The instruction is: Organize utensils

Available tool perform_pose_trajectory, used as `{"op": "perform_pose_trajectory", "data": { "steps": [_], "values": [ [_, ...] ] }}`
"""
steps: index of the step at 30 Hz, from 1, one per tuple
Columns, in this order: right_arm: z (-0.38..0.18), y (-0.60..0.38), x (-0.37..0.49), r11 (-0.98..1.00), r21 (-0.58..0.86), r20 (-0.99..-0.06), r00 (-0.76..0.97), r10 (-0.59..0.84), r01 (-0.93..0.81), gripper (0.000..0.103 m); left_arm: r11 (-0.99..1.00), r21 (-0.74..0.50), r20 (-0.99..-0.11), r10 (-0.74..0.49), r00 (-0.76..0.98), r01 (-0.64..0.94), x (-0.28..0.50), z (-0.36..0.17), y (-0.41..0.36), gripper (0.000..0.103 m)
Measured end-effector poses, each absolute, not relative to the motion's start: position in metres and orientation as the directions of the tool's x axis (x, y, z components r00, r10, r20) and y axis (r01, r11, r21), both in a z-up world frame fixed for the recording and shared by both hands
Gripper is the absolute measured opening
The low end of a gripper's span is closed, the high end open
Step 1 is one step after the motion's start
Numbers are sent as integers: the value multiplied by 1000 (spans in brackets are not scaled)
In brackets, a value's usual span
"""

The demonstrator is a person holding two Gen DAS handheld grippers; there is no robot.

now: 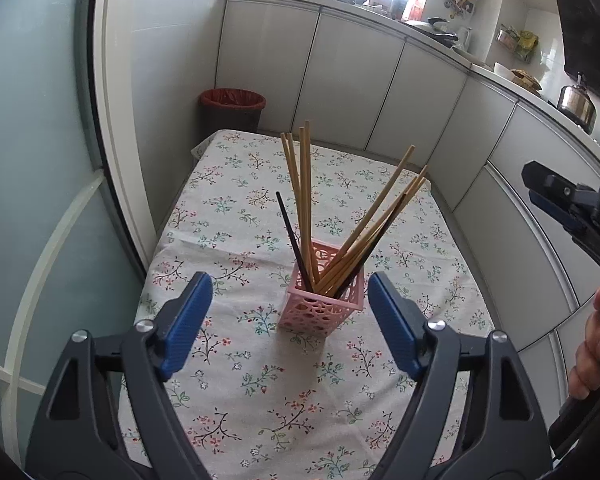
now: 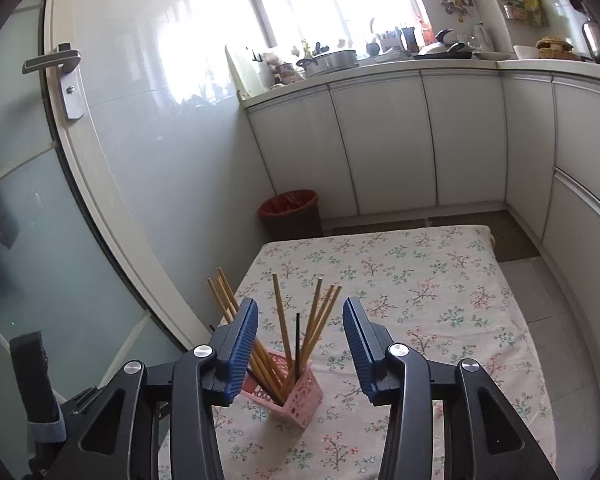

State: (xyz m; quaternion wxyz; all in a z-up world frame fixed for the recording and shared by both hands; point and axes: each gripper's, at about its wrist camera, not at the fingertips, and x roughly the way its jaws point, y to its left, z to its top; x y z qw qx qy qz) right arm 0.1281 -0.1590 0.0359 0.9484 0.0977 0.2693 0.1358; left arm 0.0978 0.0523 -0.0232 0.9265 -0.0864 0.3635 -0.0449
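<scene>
Chopsticks (image 1: 304, 208) stand bundled in a pink perforated holder (image 1: 320, 304) on the floral-clothed worktop (image 1: 228, 208), all of them already in the holder as far as the left wrist view shows; I see none lying loose on the cloth. The holder sits straight ahead of the left gripper (image 1: 290, 320), centred between its two blue fingers (image 1: 188, 320) and a little beyond their tips, apart from both. The sticks' long axes run upward and splay: one wooden group leans slightly left, another leans hard right, and two dark ones stand among them. The left fingers are spread wide with nothing between them. This gripper looks down and forward at the holder from above the near part of the worktop. At the right edge the right gripper (image 1: 540, 188) shows side-on, raised clear of the worktop with a hand (image 1: 592, 352) on its grip; its gap cannot be judged from this angle.

From the right wrist view, the holder (image 2: 296, 394) lies below and a little left of the midline of the right gripper (image 2: 300, 344), partly hidden behind the left blue finger (image 2: 240, 348). The chopsticks (image 2: 284, 320) rise into the gap between the fingers, though at what depth I cannot tell. These fingers too are wide apart and empty. The gripper is pitched down towards the worktop (image 2: 440, 280).

By my judgement both grippers are about equally near, and any regrouping would mean closing on the upper shafts across their long axis.
</scene>
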Motion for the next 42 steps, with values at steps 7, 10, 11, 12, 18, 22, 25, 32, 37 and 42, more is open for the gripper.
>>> {"op": "perform_pose_trajectory", "data": {
  "steps": [7, 10, 11, 12, 18, 22, 25, 32, 37, 42],
  "values": [
    [51, -179, 80, 982, 157, -504, 847, 171, -104, 70, 987, -162, -642, -98, 761, -9, 69, 0, 32, 89],
    [53, -184, 57, 992, 104, -503, 857, 113, -69, 77, 992, -117, -614, -39, 788, -42, 50, 9, 25, 100],
    [54, -186, 49, 993, 100, -505, 857, 102, -59, 79, 993, -106, -610, -21, 792, -55, 45, 11, 24, 102],
    [55, -189, 44, 994, 98, -506, 857, 94, -51, 80, 993, -97, -610, -7, 792, -66, 40, 12, 23, 102],
    [59, -196, 10, 1000, 5, -493, 870, -11, 16, 93, 995, -46, -625, 41, 779, -89, 21, 15, 17, 102],
    [61, -192, -5, 999, -36, -476, 878, -48, 35, 102, 995, -36, -616, 53, 786, -96, 11, 21, 11, 102],
    [62, -194, -10, 998, -40, -475, 878, -62, 49, 102, 994, -47, -607, 47, 793, -95, 6, 25, 7, 102],
    [59, -200, -14, 997, -34, -481, 874, -72, 64, 102, 996, -22, -540, 60, 840, -85, -7, 37, -7, 102],
    [57, -203, -13, 997, -43, -482, 872, -82, 70, 102, 996, -2, -510, 75, 857, -89, -11, 40, -15, 102],
    [56, -204, -13, 997, -43, -483, 872, -84, 72, 102, 996, 8, -504, 77, 860, -84, -14, 40, -22, 102]
  ]
}}
